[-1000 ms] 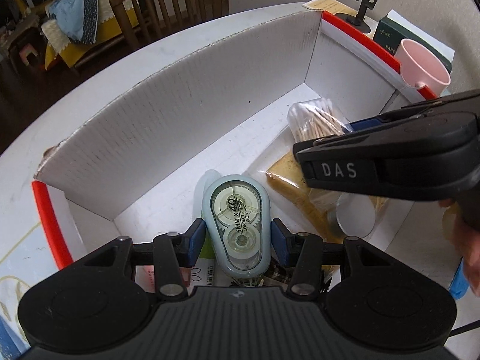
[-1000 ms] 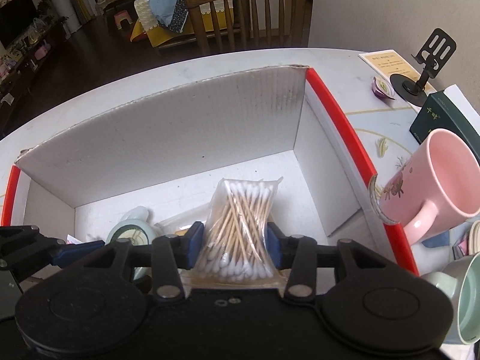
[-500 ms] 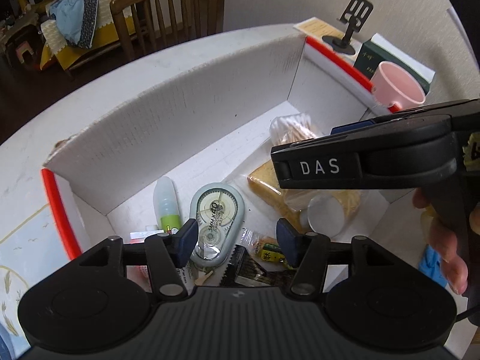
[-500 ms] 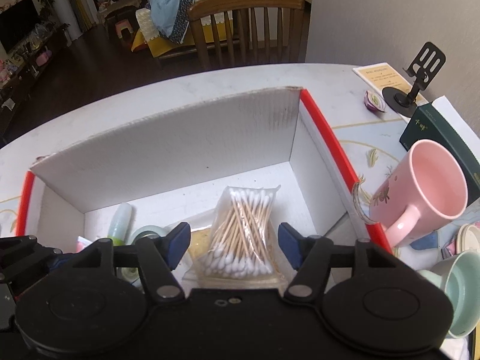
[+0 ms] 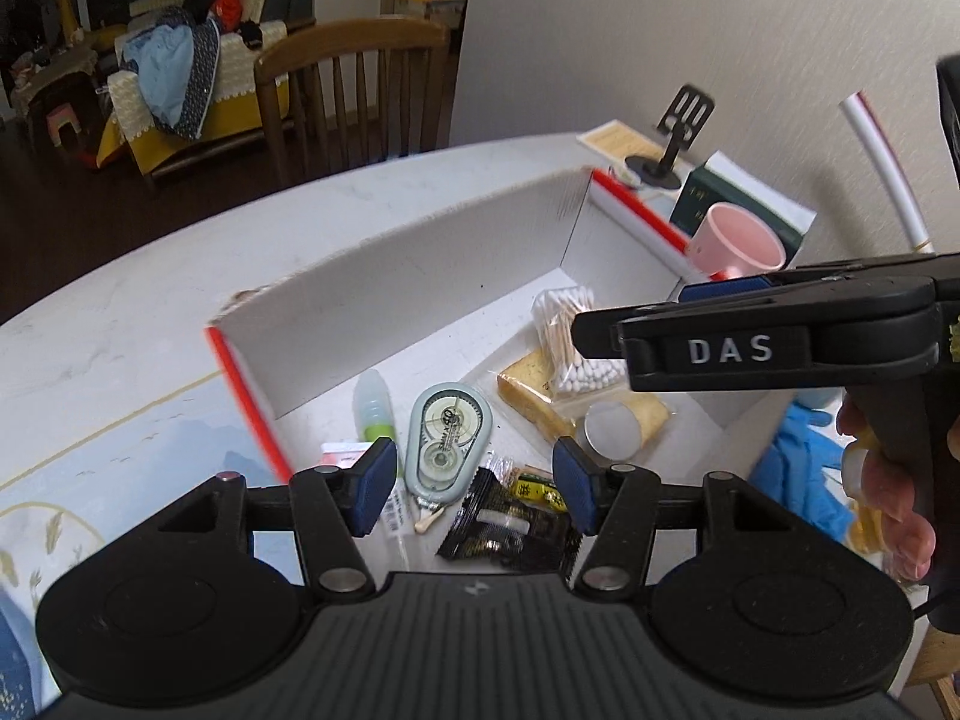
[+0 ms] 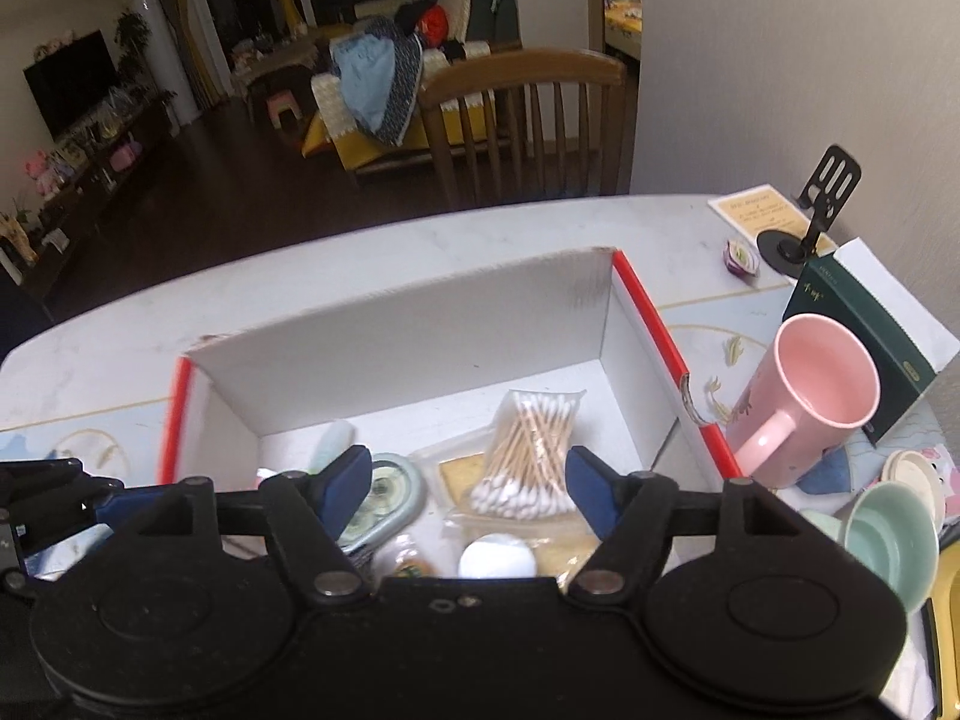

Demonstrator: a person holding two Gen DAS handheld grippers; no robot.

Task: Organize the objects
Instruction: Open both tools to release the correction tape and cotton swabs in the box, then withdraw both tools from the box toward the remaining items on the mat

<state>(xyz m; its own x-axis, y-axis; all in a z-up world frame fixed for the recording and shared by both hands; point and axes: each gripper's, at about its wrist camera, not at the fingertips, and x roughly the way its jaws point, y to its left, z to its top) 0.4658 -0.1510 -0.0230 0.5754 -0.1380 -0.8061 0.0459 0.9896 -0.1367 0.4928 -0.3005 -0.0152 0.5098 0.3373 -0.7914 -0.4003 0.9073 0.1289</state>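
Observation:
A white cardboard box with red edges (image 5: 420, 276) (image 6: 396, 330) sits on the table. Inside lie a pale green correction tape (image 5: 447, 432) (image 6: 384, 495), a bag of cotton swabs (image 5: 570, 330) (image 6: 528, 450), a small green-capped bottle (image 5: 373, 405), a wrapped cake slice (image 5: 528, 396), a white round lid (image 5: 612, 429) (image 6: 498, 558) and dark snack packets (image 5: 510, 528). My left gripper (image 5: 474, 489) is open and empty, raised above the correction tape. My right gripper (image 6: 468, 486) is open and empty, raised above the swab bag; its side also shows in the left wrist view (image 5: 750, 336).
A pink mug (image 6: 816, 390) (image 5: 738, 240) stands just right of the box. A dark green box (image 6: 858, 324), a black phone stand (image 6: 810, 216), stacked pastel bowls (image 6: 894, 540) and a blue glove (image 5: 804, 462) crowd the right side. A wooden chair (image 6: 528, 120) stands behind the table.
Both grippers let go and opened: the left released the correction tape, the right released the swab bag. Both have pulled up and back from the box.

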